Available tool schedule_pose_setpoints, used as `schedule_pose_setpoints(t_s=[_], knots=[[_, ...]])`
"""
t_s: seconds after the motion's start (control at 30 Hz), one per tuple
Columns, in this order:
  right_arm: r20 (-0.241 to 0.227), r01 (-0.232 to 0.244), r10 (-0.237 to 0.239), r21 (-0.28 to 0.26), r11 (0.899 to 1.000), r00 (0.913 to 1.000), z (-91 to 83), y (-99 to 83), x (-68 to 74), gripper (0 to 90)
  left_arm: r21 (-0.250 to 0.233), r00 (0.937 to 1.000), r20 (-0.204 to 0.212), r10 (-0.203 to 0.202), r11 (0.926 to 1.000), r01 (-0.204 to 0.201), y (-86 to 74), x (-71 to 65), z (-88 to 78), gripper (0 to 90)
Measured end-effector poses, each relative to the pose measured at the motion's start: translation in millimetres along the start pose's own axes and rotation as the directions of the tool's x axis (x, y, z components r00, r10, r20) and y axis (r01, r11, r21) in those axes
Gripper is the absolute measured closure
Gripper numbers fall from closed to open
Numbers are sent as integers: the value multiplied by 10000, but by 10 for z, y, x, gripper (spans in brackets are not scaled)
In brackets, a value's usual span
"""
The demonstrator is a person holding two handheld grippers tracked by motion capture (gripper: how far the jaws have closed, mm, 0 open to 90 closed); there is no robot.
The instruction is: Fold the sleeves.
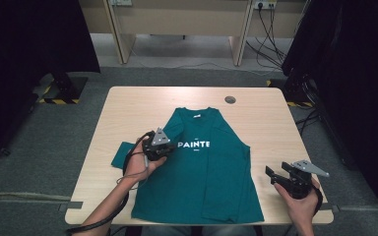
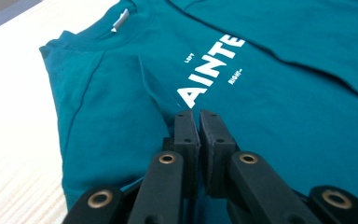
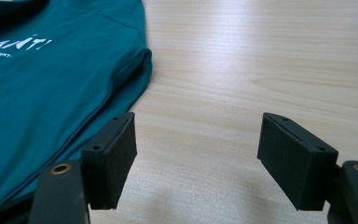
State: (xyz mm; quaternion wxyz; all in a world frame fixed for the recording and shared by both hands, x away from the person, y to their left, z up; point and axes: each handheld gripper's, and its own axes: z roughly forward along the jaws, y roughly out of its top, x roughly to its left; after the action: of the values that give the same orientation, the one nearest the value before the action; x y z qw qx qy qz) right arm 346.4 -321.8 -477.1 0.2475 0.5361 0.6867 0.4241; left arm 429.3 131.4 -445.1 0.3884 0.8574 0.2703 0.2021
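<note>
Left gripper (image 2: 198,116) pinching a fold of the teal shirt (image 1: 211,167), right gripper (image 3: 198,154) hovering over the table (image 3: 261,70), jaws standing apart, gripping nothing

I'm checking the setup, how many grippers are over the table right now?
2: the left gripper sits closed on the green T-shirt; the right gripper hovers open off the shirt's right edge.
</note>
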Motion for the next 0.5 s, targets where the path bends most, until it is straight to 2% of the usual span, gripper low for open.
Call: schedule_pose_setpoints(t_s=[0.5], knots=[[-16, -9, 9, -14, 10000, 10000, -1, 0, -1, 286, 393, 9994, 337, 84, 9992, -98, -15, -56, 102, 850]])
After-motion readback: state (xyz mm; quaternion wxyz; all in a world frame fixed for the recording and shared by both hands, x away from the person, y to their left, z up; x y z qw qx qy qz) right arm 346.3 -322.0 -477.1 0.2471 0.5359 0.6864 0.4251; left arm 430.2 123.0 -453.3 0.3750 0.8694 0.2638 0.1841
